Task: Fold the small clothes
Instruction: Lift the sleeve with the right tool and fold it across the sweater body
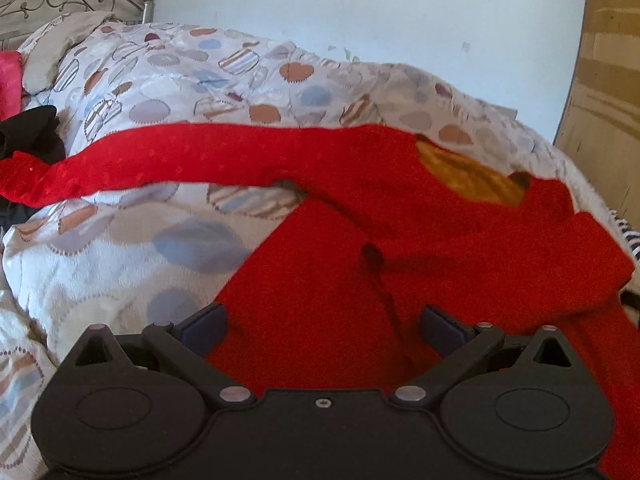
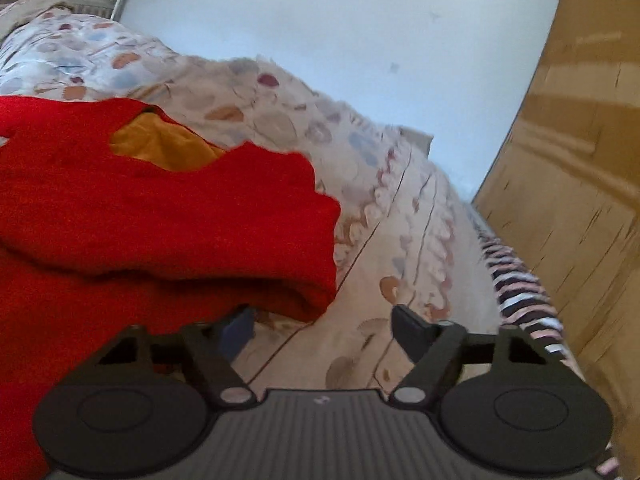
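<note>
The red knit sweater (image 1: 400, 208) is spread on the patterned quilted bedspread (image 1: 132, 240), one sleeve stretched toward 9 o'clock. Left gripper (image 1: 322, 326) and right gripper (image 2: 324, 320) both gape wide, holding nothing. I'd pinch that sleeve's cuff and fold inward.

Red knit sweater (image 1: 400, 216) lying flat on the bed, not yet folded square. One long sleeve (image 1: 132, 164) stretched out toward 9 o'clock; other sleeve (image 2: 224, 240) doubled back over the body at 3 o'clock. Neck opening at 1 o'clock shows a mustard-yellow lining (image 1: 468, 176). Few wrinkles across the chest.
</note>
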Motion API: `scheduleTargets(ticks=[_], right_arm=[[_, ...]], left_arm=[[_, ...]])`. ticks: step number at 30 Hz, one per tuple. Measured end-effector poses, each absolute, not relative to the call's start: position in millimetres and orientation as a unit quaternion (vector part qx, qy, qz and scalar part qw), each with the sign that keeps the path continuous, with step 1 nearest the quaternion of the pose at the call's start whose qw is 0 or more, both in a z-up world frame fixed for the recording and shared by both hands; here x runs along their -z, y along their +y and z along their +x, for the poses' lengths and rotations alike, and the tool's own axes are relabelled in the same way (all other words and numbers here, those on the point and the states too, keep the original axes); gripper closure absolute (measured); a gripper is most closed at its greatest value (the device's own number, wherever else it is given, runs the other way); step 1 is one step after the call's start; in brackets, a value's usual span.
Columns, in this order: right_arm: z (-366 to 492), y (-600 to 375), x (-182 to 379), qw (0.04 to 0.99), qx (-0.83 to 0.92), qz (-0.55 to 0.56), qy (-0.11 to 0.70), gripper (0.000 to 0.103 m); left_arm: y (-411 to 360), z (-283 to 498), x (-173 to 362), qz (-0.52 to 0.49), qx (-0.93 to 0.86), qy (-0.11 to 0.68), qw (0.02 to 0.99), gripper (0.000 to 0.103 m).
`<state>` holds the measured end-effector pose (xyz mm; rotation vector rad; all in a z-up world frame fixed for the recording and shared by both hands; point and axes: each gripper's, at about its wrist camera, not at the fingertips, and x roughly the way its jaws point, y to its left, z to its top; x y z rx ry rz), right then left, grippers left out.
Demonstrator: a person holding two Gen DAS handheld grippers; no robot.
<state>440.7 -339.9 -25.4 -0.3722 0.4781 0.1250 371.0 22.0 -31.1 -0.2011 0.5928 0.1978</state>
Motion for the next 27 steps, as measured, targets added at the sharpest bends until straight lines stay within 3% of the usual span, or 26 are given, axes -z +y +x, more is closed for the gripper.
scheduleTargets(ticks=[3, 6, 15, 21, 22, 25, 27], right_arm=[[455.1, -340.1, 28.1, 0.954, -0.059, -0.188, 0.225, 0.043], [470.4, -335.1, 25.8, 0.952, -0.076, -0.198, 0.222, 0.082], [463.1, -336.7, 39.2, 0.952, -0.039, -0.167, 0.252, 0.088], [456.6, -341.7, 34.7, 0.954, -0.048, -0.150, 0.255, 0.082], [452.8, -343.6, 32.8, 0.956, -0.051, -0.142, 0.253, 0.076], [439.6, -347.6, 25.2, 0.959, -0.051, -0.129, 0.248, 0.037], [427.1, -349.2, 19.7, 0.961, -0.051, -0.127, 0.242, 0.027]], left_arm=[[20.1, 368.2, 36.0, -0.084, -0.099, 0.288, 0.949, 0.001], [17.1, 367.3, 39.4, -0.072, -0.102, 0.283, 0.951, 0.001], [17.4, 366.1, 44.9, -0.065, -0.094, 0.277, 0.954, 0.000], [22.8, 360.9, 39.9, -0.075, -0.083, 0.280, 0.954, 0.001], [24.7, 359.3, 37.9, -0.080, -0.081, 0.283, 0.952, 0.001], [35.0, 352.0, 31.5, -0.092, -0.081, 0.295, 0.948, 0.001], [44.6, 345.6, 28.3, -0.089, -0.091, 0.302, 0.945, 0.001]])
